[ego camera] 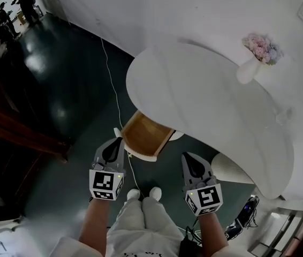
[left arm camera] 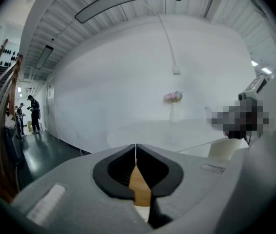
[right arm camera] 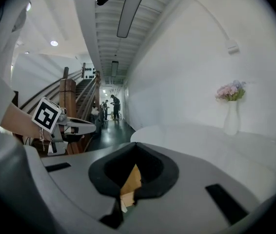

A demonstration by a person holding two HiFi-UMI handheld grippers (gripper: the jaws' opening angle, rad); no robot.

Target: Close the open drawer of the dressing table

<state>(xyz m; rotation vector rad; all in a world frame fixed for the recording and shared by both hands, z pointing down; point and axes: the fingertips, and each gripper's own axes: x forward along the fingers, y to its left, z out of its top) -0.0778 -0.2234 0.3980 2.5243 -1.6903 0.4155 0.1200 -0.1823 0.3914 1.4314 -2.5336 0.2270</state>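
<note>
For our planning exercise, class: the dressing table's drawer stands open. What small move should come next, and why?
Probably press the left tongs forward against the front of the drawer: it juts out of the dressing table, and these shut tongs sit nearest that front.

looks like a big open hall or studio dressed up as a bedroom corner, not a real home. a white dressing table (ego camera: 205,95) with a vase of pink flowers (ego camera: 254,60) sits by a bare white wall (ego camera: 194,9) on the right of the head view. the rest gives it away though: glossy dark floor (ego camera: 71,74), people (ego camera: 22,1) standing around in the upper left, a wooden staircase (right arm camera: 69,95) left in the right gripper view, and long strip lights (left arm camera: 121,1) overhead.
</note>
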